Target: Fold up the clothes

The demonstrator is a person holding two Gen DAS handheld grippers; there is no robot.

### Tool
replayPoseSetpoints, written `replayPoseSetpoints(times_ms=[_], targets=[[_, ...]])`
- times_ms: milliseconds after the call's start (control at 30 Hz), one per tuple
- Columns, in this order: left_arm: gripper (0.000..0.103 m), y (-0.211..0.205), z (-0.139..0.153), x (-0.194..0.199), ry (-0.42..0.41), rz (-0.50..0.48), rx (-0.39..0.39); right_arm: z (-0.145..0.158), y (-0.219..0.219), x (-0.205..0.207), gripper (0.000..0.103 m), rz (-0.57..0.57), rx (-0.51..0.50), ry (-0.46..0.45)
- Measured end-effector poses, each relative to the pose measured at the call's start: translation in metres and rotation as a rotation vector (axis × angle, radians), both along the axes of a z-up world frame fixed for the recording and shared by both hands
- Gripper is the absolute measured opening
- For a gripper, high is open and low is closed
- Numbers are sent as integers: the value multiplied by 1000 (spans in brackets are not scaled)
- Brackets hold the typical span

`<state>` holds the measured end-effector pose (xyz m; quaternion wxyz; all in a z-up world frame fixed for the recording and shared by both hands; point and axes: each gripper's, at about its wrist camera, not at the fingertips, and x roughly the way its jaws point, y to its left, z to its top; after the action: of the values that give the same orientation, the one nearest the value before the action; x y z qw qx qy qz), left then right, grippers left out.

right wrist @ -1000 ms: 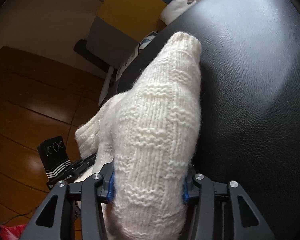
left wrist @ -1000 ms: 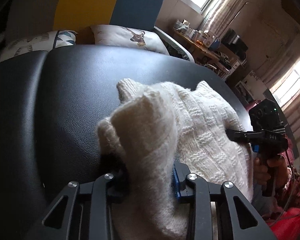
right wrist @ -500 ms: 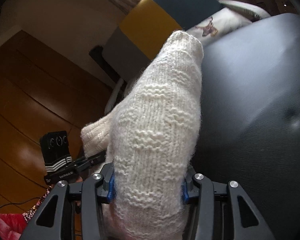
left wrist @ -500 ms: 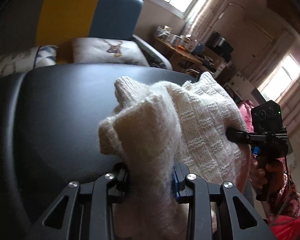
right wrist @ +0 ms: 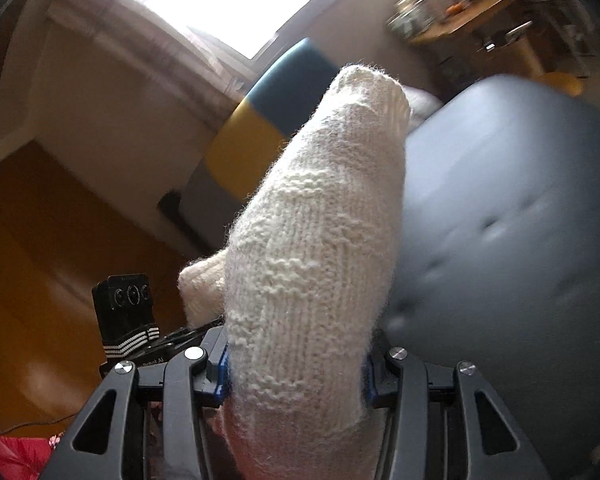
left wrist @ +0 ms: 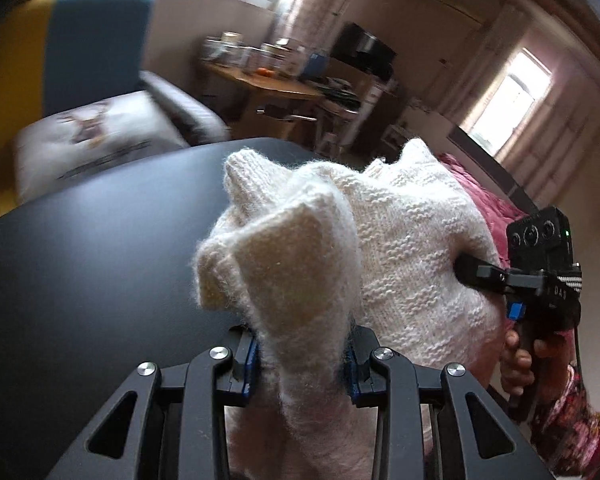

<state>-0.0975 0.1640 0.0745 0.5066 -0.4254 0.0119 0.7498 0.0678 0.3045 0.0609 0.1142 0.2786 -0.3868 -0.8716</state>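
- Left wrist view: your left gripper (left wrist: 302,354) is clamped on a bunched fold of the cream knitted sweater (left wrist: 404,248), which is held above the black padded surface (left wrist: 92,264).
- Your right gripper (left wrist: 466,270) bites the same sweater at its far side, with your hand (left wrist: 518,364) on its handle.
- Right wrist view: the jaws are pressed on both sides of a thick knit roll.

Black padded counter (left wrist: 100,248)

Its dark leather-like top is smooth, rounded at the far edge, with a few dimples seen from the right. A cream knitted sweater (left wrist: 412,248) hangs at its near edge; whether it touches is unclear.
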Motion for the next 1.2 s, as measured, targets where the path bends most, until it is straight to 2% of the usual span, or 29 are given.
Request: replayPoseSetpoints(times_ms=[133, 267, 367, 600, 767, 867, 967, 1067, 1133, 1200], targets=[[33, 76, -3, -9, -10, -51, 5, 3, 55, 8, 48, -99, 33, 15], [33, 137, -9, -20, -4, -86, -25, -2, 95, 13, 48, -185, 72, 37], [33, 171, -17, -28, -9, -99, -58, -20, 154, 23, 48, -242, 61, 32], [33, 226, -45, -39, -7, -125, -169, -75, 220, 29, 48, -356, -22, -33], [33, 234, -66, -48, -9, -120, -210, -116, 260, 36, 48, -423, -92, -92], [35, 237, -75, -47, 3, -133, -221, -128, 263, 38, 48, -438, -117, -80], [38, 233, -79, -53, -21, -113, -214, -125, 255, 37, 49, -442, -69, -104], [41, 224, -70, -52, -23, -79, -208, -115, 248, 37, 55, -452, -31, -157], [42, 218, -61, -49, -2, -55, -214, -101, 239, 37, 59, -465, -1, -202], [41, 205, -46, -42, 50, -26, -202, -87, 232, 39, 66, -479, 36, -242]])
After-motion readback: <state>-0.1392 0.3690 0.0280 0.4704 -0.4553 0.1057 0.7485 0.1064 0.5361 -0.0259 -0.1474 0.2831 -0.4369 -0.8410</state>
